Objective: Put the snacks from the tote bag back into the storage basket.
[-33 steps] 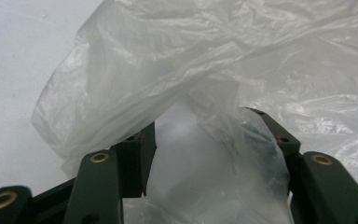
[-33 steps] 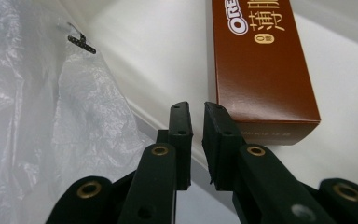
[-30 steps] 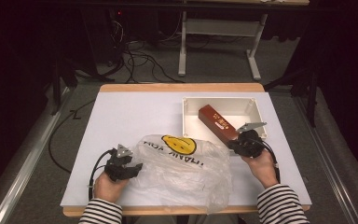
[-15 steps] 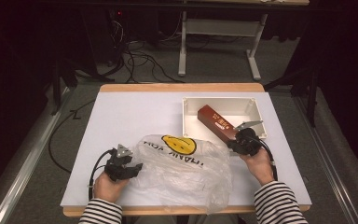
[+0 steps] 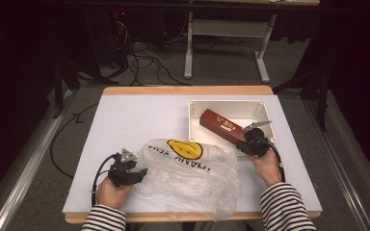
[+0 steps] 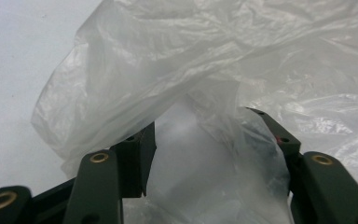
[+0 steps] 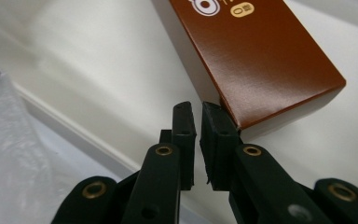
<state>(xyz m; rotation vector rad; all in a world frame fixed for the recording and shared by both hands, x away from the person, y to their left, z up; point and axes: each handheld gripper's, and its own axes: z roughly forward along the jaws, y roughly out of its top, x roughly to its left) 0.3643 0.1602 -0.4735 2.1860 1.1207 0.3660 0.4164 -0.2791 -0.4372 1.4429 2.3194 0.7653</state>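
Note:
A clear plastic bag [image 5: 188,173] with a yellow smiley print lies crumpled at the table's near middle. My left gripper [image 5: 139,172] rests at the bag's left edge. In the left gripper view [image 6: 205,135] its jaws stand wide apart, with loose bag film [image 6: 168,56] draped between them and over the right one. A brown carton [image 5: 219,125] lies slanted in a white tray [image 5: 192,125]. My right gripper [image 5: 244,143] sits at the carton's near end. Its jaws [image 7: 199,112] are almost together with nothing between, the right tip against the carton's corner [image 7: 261,51].
The white mat [image 5: 139,120] covers the wooden table, with bare room at the far left. The tray wall [image 7: 98,56] runs just beside my right gripper. Cables and a table frame [image 5: 221,48] lie on the floor beyond the far edge.
My right gripper has edged slightly left at the carton's near end. The left gripper and the bag have stayed where they were.

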